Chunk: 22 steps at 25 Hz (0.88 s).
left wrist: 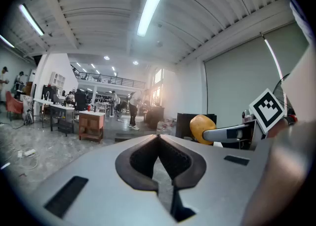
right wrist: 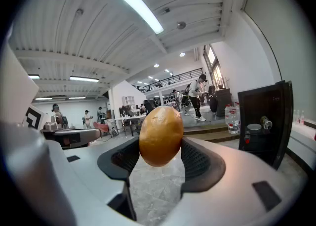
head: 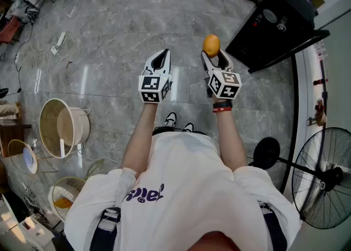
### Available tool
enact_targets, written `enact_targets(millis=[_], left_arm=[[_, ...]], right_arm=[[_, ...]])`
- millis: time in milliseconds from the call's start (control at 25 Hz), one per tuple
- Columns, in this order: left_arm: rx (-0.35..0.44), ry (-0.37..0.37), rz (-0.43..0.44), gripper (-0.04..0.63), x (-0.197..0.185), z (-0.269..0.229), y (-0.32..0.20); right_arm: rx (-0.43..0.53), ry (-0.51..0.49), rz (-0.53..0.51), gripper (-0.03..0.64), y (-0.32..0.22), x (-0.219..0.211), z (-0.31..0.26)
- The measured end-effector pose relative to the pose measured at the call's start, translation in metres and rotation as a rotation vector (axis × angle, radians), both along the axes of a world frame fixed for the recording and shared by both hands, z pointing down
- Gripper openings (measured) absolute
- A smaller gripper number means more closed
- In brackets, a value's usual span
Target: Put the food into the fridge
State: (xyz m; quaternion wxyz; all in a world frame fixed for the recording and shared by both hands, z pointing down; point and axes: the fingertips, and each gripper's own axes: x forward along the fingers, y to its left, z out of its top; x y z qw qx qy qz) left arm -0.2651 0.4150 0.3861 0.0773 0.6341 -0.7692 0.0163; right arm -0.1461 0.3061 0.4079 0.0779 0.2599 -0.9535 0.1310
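Big open hall, grey marble floor [head: 109, 52], no tabletop in reach, person standing with both tools held out in front

Right gripper [head: 213, 53]: fingers [right wrist: 200, 158] spread wide and pinching the food [right wrist: 160, 135], an orange-yellow oval piece, one pad on each flank. Its long axis stands roughly upright across the pads, so the grip is on the short axis, with about half of it proud of the tips. Looks seated, no visible tilt

Left gripper [head: 162, 55]: fingers [left wrist: 140, 158] pressed together, nothing between them. It sits just left of the right one at about the same height, and the food shows off to its right

Target, my read: the black cabinet [head: 277, 25] at far right is the only fridge-like unit in view. Can't confirm it's the fridge. It appears to stand open, with bottles beside it

Key relation: the cabinet lies far and right of the held food, the right hand is clearly nearer, and the left is free for a door. The next move needs a step forward and right, carrying the food in nose first

Risk: smooth rounded skin, it could roll out if the pinch eases
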Motion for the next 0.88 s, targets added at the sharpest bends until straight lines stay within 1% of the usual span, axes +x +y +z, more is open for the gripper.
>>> enact_targets(millis=[160,320,480,640,760,880], left_arm=[[0.003,0.008,0.014,0.018,0.023,0.001,-0.011],[0.004,0.006,0.053,0.018,0.053,0.001,-0.026],[-0.001,0.003,0.112,0.018,0.089,0.001,-0.051],[-0.008,0.009,0.187,0.018,0.136,0.005,-0.076],[-0.016,0.007,0.254,0.018,0.175,0.013,-0.094],[-0.030,0.008,0.306,0.018,0.204,0.028,-0.113]], right_arm=[[-0.002,0.001,0.016,0.275,-0.009,0.025,0.000],[0.009,0.016,0.064,0.276,-0.020,0.059,0.000],[0.011,0.010,0.132,0.276,-0.037,0.103,-0.001],[-0.006,-0.008,0.202,0.276,-0.052,0.151,0.004],[-0.021,-0.020,0.254,0.276,-0.062,0.189,0.014],[-0.041,-0.030,0.302,0.276,-0.075,0.218,0.029]])
